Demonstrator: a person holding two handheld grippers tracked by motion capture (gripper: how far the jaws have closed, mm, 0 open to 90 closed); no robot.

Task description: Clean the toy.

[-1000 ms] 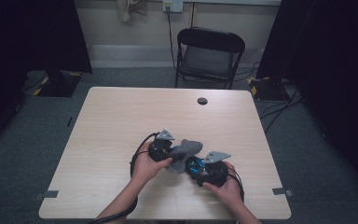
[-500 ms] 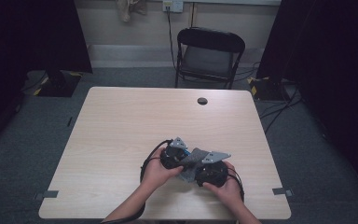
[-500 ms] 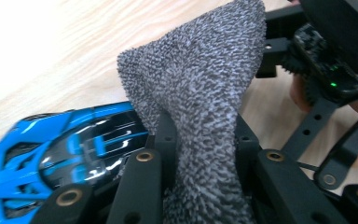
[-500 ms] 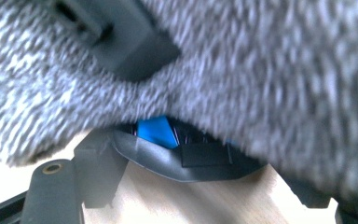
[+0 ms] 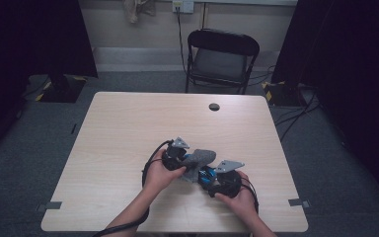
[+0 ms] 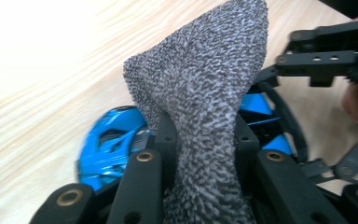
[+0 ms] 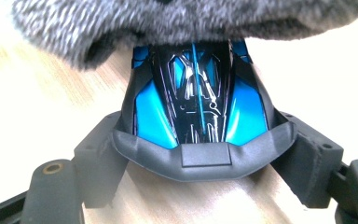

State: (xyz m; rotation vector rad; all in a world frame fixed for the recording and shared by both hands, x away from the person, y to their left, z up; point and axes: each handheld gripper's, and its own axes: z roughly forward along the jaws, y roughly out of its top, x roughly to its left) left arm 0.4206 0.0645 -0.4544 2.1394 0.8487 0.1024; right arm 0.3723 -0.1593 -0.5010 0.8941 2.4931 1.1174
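1. Near the table's (image 5: 128,123) front edge, the left gripper (image 6: 200,140) pinches the grey sock (image 6: 205,93); it could slip free
2. The right gripper (image 7: 200,154) clamps the blue toy car (image 7: 198,107), half under the sock; the knit may snag on it

A: The high view is dim, with the room's sides nearly black; only the table (image 5: 128,148) is evenly lit, and shadows are faint.

B: And the gripper views?

A: Much brighter. In the left gripper view the tabletop beyond the jaws blows out to white at upper left, while the cloth (image 6: 205,93) between them is sharp. In the right gripper view the cloth (image 7: 121,23) above the jaws is blurred, and the blue car (image 7: 198,107) carries thin glare streaks.
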